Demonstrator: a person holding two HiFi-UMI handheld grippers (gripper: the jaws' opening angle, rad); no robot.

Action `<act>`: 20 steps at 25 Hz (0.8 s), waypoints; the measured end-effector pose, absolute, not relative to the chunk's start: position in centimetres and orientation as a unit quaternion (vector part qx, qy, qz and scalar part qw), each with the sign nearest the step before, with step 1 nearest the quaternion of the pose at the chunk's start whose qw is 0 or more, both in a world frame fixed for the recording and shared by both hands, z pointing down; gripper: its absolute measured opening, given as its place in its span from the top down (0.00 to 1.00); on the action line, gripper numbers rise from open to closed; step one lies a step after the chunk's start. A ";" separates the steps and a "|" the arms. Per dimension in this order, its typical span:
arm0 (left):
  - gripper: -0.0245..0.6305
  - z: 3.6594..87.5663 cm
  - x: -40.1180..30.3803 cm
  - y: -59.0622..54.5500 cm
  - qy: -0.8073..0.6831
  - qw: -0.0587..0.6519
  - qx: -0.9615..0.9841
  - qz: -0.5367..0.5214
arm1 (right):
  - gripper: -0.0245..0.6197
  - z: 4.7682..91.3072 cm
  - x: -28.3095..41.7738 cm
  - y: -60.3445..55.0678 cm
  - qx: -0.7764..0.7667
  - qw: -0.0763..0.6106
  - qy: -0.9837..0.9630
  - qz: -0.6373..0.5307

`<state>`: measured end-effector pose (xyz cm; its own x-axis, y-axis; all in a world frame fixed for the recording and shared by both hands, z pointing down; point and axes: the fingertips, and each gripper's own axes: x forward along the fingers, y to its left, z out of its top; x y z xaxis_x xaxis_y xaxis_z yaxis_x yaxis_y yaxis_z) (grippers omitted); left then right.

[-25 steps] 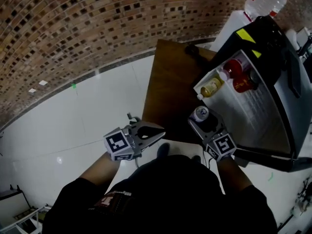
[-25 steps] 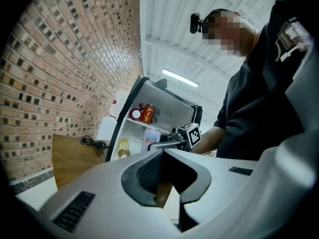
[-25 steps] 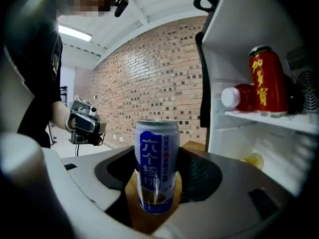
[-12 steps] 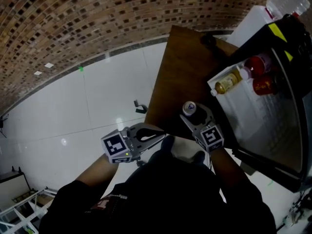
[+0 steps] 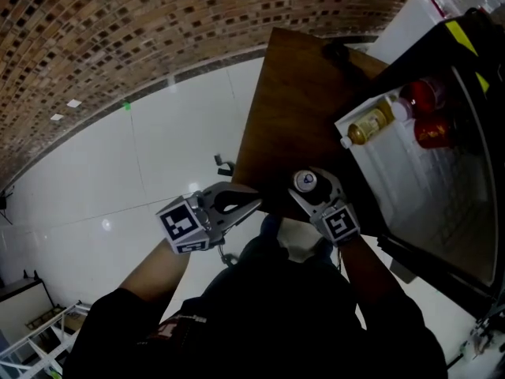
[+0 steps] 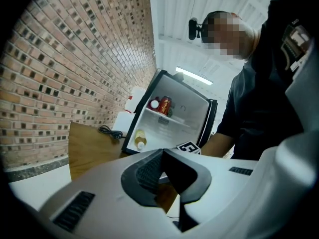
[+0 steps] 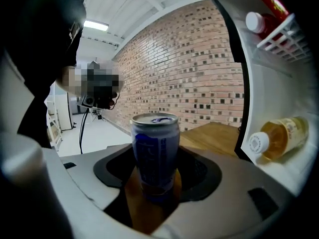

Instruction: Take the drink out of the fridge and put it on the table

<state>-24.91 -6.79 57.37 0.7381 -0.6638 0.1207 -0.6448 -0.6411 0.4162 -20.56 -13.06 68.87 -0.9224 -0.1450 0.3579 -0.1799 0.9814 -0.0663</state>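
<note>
A blue and silver drink can (image 5: 305, 181) stands upright between the jaws of my right gripper (image 5: 309, 192), over the near end of the brown wooden table (image 5: 292, 109). In the right gripper view the pads press both sides of the can (image 7: 154, 148), and the table (image 7: 214, 136) shows under it; whether the can touches the wood I cannot tell. My left gripper (image 5: 251, 205) hangs beside the table's near left corner, shut and empty, with its pads meeting (image 6: 162, 156).
The open fridge (image 5: 418, 188) stands right of the table; its door shelf holds a yellow bottle (image 5: 369, 123) and red drinks (image 5: 422, 93). A black cable (image 5: 335, 52) lies at the table's far end. White floor and a brick wall lie to the left.
The right gripper has carried the can leftwards from beside the fridge door to over the table's near end. The left gripper has stayed shut in about the same place.
</note>
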 end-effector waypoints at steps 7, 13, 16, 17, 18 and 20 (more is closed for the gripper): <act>0.96 57.6 -23.9 -7.4 -0.353 0.219 0.910 -0.013 | 0.43 69.3 -20.0 -13.2 0.088 0.206 -0.974 0.039; 0.96 55.7 -22.9 -6.9 -0.347 0.219 0.912 -0.013 | 0.42 66.0 -16.5 -12.2 0.093 0.195 -0.975 0.060; 0.96 52.9 -21.3 -7.3 -0.335 0.200 0.921 -0.016 | 0.44 61.5 -13.7 -10.7 0.076 0.169 -0.980 0.066; 0.96 51.5 -20.4 -7.7 -0.330 0.192 0.924 -0.027 | 0.49 59.7 -12.7 -10.3 0.073 0.156 -0.983 0.065; 0.96 50.1 -19.5 -8.0 -0.325 0.185 0.927 -0.038 | 0.51 57.8 -11.7 -9.8 0.070 0.142 -0.985 0.068; 0.96 47.6 -17.3 -7.8 -0.316 0.177 0.931 -0.049 | 0.59 54.0 -9.6 -8.2 0.057 0.116 -0.988 0.087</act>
<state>-17.25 -7.78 47.62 0.7950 -0.6062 0.0217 -0.5717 -0.7369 0.3607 -9.55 -8.17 54.00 -0.9665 -0.0932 0.2393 -0.1335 0.9784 -0.1580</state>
